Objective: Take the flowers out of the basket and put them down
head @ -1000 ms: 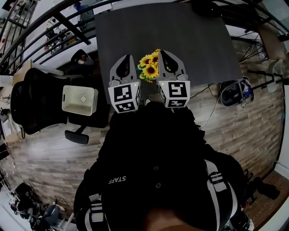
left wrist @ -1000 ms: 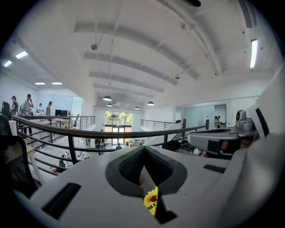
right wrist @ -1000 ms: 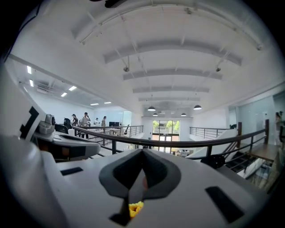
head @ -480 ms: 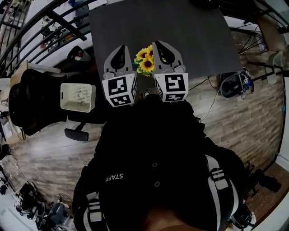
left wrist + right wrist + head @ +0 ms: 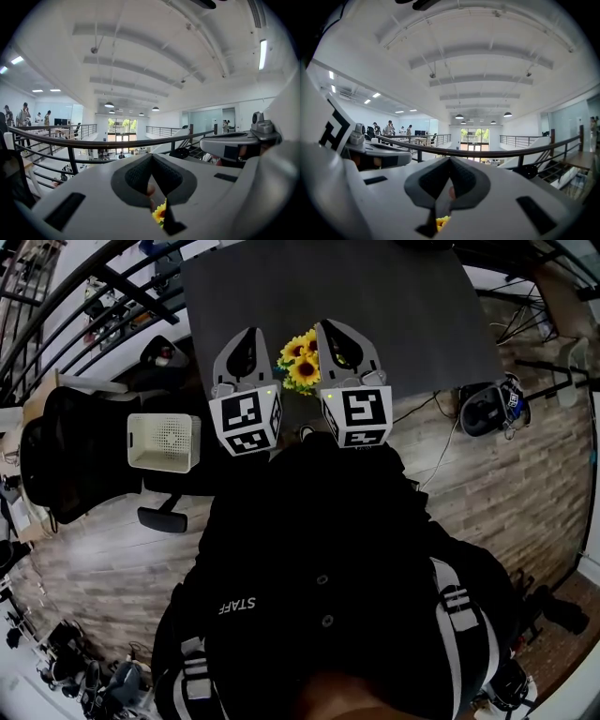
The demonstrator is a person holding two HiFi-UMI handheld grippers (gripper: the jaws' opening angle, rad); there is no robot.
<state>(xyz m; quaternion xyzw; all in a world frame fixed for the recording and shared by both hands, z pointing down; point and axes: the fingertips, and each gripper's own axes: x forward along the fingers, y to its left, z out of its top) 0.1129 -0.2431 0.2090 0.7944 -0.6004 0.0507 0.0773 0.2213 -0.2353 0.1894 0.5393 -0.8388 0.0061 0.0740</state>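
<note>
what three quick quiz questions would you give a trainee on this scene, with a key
1. True or false: the white basket stands on the dark table.
2. Where are the sunflowers? A in the basket; B between the left gripper and the right gripper; C in a vase.
3. Fill in: the right gripper's jaws are ____.
Key: 1 false, it sits on the black chair beside the table. 2 B. 3 shut.
</note>
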